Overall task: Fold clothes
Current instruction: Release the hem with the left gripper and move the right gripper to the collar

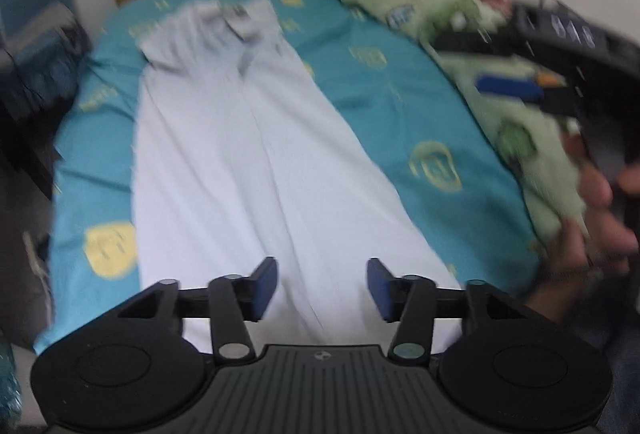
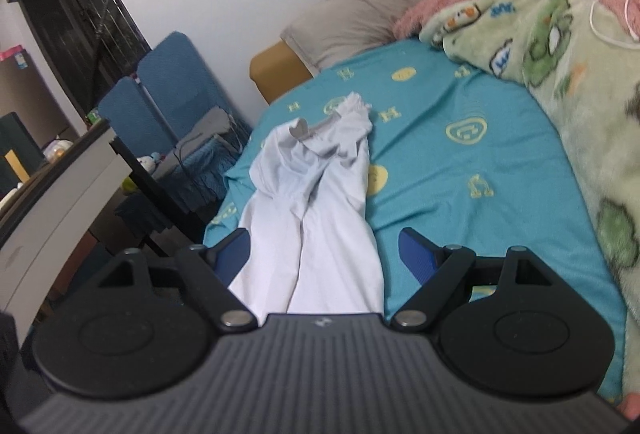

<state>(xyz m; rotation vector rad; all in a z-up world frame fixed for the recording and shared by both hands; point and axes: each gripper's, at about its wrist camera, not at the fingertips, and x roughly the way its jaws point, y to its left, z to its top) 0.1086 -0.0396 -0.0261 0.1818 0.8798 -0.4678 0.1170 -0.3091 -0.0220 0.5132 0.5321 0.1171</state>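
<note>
currently the white cotton trousers (image 1: 240,153) lie flat on the teal bedsheet (image 1: 400,105), long axis straight away from both tongs, left (image 1: 322,284) and right (image 2: 324,250), each spread apart and empty, cuffs nearest.

1. Your left tongs (image 1: 322,288) stand spread wide, blue pads empty, above the near end of the white cotton trousers (image 1: 248,153).
2. The trousers lie lengthwise on the teal patterned bedsheet (image 1: 400,105).
3. Your hand (image 1: 596,218) grips the blurred right tongs (image 1: 520,83) beside the green fleece blanket (image 1: 512,121).

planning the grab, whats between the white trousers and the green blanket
Only bare teal sheet separates the white trousers from the green blanket, clearest in the right wrist view.
</note>
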